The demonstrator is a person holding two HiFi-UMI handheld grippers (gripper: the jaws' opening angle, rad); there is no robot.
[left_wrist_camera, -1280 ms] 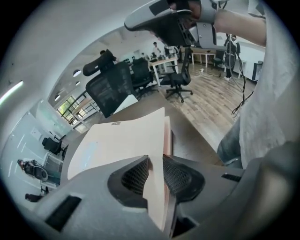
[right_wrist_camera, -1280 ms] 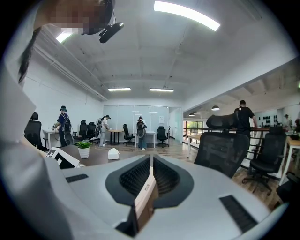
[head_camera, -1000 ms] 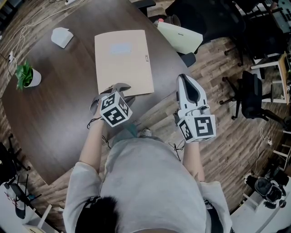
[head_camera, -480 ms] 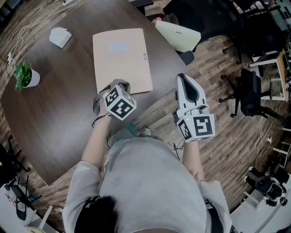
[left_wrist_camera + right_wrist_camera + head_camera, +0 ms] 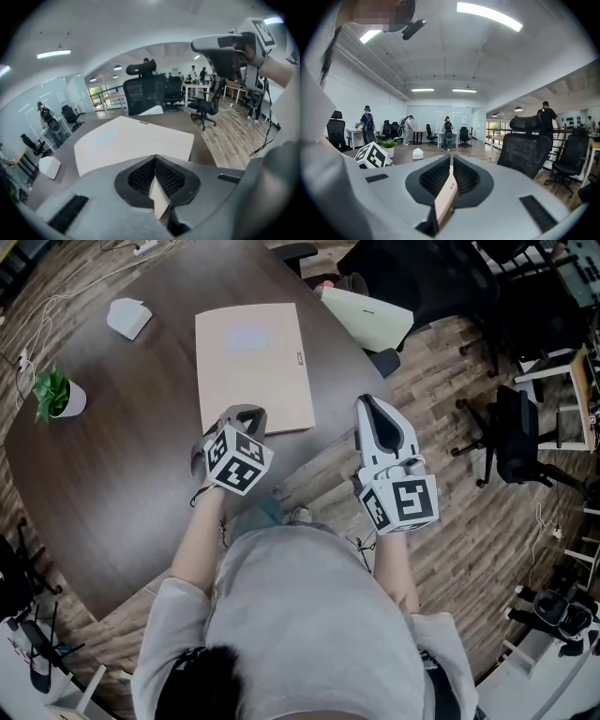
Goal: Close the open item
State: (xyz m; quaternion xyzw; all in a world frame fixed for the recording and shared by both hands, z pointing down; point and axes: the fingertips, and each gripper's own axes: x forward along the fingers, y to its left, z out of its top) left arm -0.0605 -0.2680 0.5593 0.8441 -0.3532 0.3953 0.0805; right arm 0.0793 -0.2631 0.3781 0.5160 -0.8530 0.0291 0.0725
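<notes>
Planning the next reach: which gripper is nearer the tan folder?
Left. The left gripper is at the tan folder's near edge; the right gripper hangs beyond the table's edge, apart from it.

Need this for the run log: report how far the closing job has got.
Done: the folder lies flat on the table, cover down, so it looks closed. In hand: nothing seems gripped; the left gripper is shut over the folder's near edge, the right gripper shut beyond the table's rim. Left: probably only drawing the grippers away.
</notes>
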